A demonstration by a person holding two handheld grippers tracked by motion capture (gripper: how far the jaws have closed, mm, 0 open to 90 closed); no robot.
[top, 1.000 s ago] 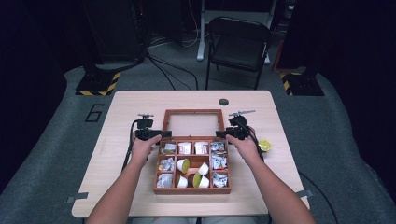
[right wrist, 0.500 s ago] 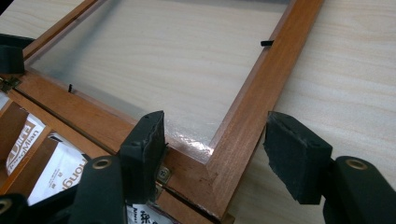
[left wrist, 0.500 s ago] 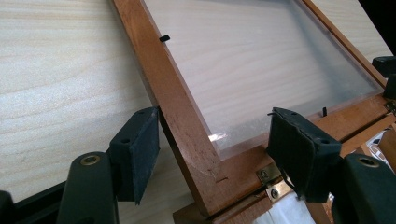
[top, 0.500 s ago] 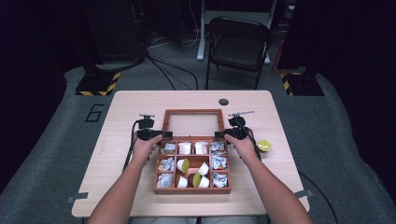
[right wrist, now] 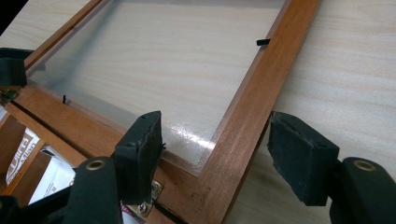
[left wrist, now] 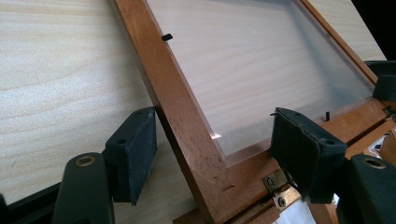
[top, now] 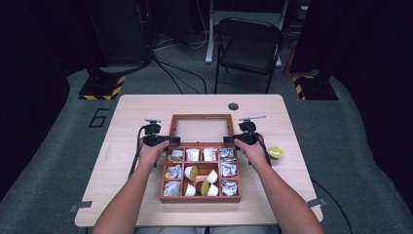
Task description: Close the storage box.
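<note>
Where hinged, wooden lid [left wrist: 187,116] (clear pane), square

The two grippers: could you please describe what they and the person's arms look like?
The left gripper and right gripper are black, each trailing a black cable. Their jaws carry blocky black pads with a rough texture, fixed by brass-coloured screws. The forearms are bare, with no sleeves visible.

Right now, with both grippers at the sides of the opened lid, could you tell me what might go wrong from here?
1. The left gripper and right gripper have just been opening, each straddling a side rail of the lid without pressing it. A regrip could slip off the narrow wood.
2. The pads sit close to the clear pane and might scuff it.
3. The yellow cup lies near the right hand and could be knocked.
</note>
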